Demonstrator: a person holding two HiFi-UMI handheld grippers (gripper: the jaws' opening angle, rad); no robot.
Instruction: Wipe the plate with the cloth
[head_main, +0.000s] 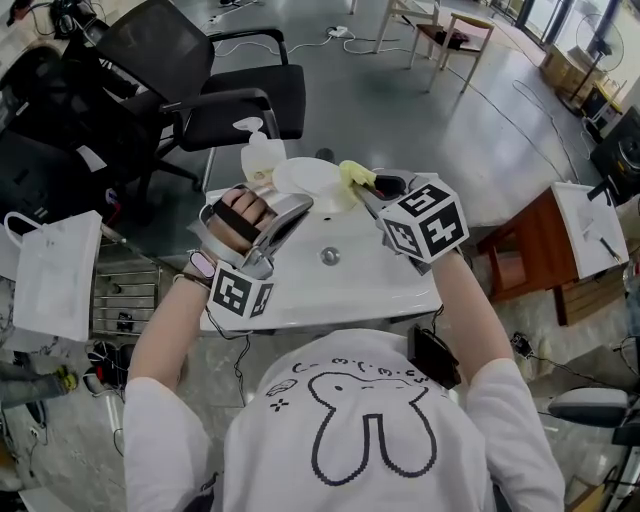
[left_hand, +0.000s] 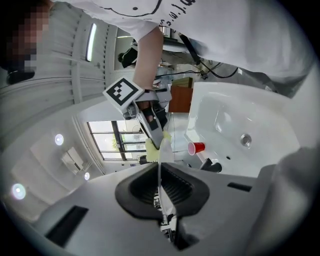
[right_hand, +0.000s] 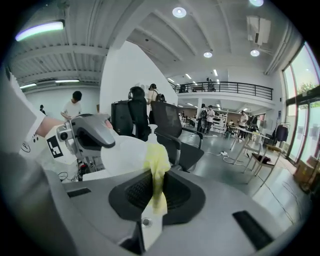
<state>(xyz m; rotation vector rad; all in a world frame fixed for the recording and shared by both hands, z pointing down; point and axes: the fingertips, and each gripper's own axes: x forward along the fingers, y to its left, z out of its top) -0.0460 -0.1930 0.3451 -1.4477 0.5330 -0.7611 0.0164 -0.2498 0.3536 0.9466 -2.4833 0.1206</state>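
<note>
Open hall with a grey floor (head_main: 400, 110); black office chairs (head_main: 220, 90) stand at the upper left of the head view, and a white sink (head_main: 380, 285) lies directly below the person, its drain (head_main: 329, 256) near the middle of the basin. Far left: a white paper bag (head_main: 55, 275) standing apart from the sink. At the sink's back edge: a pale soap bottle (head_main: 258, 150) with a pump top. Left gripper (head_main: 292, 203): jaws closed on the rim of a white plate (head_main: 305, 183), which is held above the back of the sink, just beside the soap bottle; in the left gripper view the plate runs edge-on between the pads as a thin white line. That view also shows a red cup (left_hand: 196, 148) beside the sink. Right gripper (head_main: 368, 195): jaws closed on a yellow cloth (head_main: 355, 178), a bunched fold of which stands out beyond the pads. The cloth lies at the plate's right rim and appears to touch it; in the right gripper view it hangs in front of the plate's face. Far right: a wooden table (head_main: 530, 235), well apart from the sink.
</note>
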